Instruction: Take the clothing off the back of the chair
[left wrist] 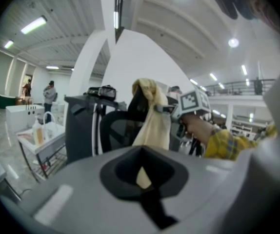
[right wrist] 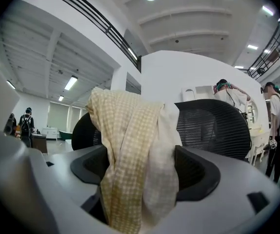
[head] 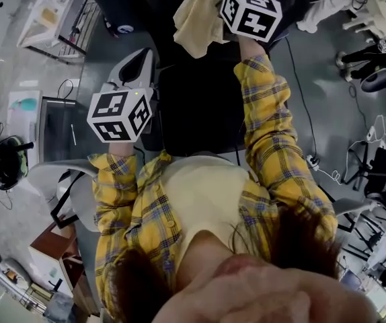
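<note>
My left hand-held gripper [left wrist: 142, 172] was found with its jaws drawn together and nothing between them. It stood on the near side of the chair back [left wrist: 115, 130], well apart from the garment, and had no part in the grasp.

The clothing [right wrist: 130, 145], a pale yellow checked piece, was draped over the top of the chair back. It hung down in loose folds, none of it lifted clear.

My right hand-held gripper [right wrist: 140, 179] was held about level at the garment, jaws spread wide. The hanging folds passed between them, but neither pad pressed on the cloth. In my judgement the garment was lined up for a grasp and not yet secured.

Risks noted from this position:

1. Partial grip. The cloth hung as several layers, with a paler layer on the right. If the jaws closed on the outer fold alone, it could slide out under the garment's own weight and the piece could drop to the floor.

2. Drag on the chair. The garment sat over the top edge. A level pull towards me, rather than a lift up and over, would likely catch it there, and could tip or shift the chair.

3. No steadying hand. With the left hand-held gripper empty and away from the chair, nothing would check the chair if the cloth snagged.

4. Pinching the frame. How close the chair top lay behind the folds could not be judged, so closing too deep might clamp the frame with the cloth.
</note>
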The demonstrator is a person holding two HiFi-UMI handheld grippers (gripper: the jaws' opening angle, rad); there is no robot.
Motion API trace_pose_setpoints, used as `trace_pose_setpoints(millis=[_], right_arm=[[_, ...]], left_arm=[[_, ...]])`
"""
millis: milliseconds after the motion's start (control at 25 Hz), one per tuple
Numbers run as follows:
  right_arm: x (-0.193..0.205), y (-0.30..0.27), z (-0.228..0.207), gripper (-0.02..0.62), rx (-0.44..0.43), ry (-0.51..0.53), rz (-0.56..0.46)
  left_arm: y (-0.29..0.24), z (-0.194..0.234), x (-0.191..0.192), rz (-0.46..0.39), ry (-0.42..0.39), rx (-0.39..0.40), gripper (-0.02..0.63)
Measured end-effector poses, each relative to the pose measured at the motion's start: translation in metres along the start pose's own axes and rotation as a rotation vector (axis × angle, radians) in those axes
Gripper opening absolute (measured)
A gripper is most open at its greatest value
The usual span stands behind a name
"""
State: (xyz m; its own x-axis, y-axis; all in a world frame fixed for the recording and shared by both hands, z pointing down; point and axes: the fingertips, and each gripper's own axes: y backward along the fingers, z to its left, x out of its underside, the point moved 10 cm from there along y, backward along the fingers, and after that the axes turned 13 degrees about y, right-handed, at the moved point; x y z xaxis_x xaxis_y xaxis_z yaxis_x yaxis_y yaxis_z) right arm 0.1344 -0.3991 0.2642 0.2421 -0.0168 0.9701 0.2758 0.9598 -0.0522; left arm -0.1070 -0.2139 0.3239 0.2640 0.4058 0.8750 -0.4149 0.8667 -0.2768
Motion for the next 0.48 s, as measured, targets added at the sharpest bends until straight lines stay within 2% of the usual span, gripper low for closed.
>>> trace_pose_setpoints(millis=[240, 480], right_arm=[[0.001, -0.007, 0.011, 0.360, -0.070, 0.011, -0.001], [0.002, -0.009, 0.010, 0.356, -0.072, -0.030, -0.005]], left_arm=[[0.004, 0.001, 0.002, -0.014, 0.005, -0.021, 0.005], [0.011, 0.009, 0.006, -0.024, 0.023, -0.040, 0.006]])
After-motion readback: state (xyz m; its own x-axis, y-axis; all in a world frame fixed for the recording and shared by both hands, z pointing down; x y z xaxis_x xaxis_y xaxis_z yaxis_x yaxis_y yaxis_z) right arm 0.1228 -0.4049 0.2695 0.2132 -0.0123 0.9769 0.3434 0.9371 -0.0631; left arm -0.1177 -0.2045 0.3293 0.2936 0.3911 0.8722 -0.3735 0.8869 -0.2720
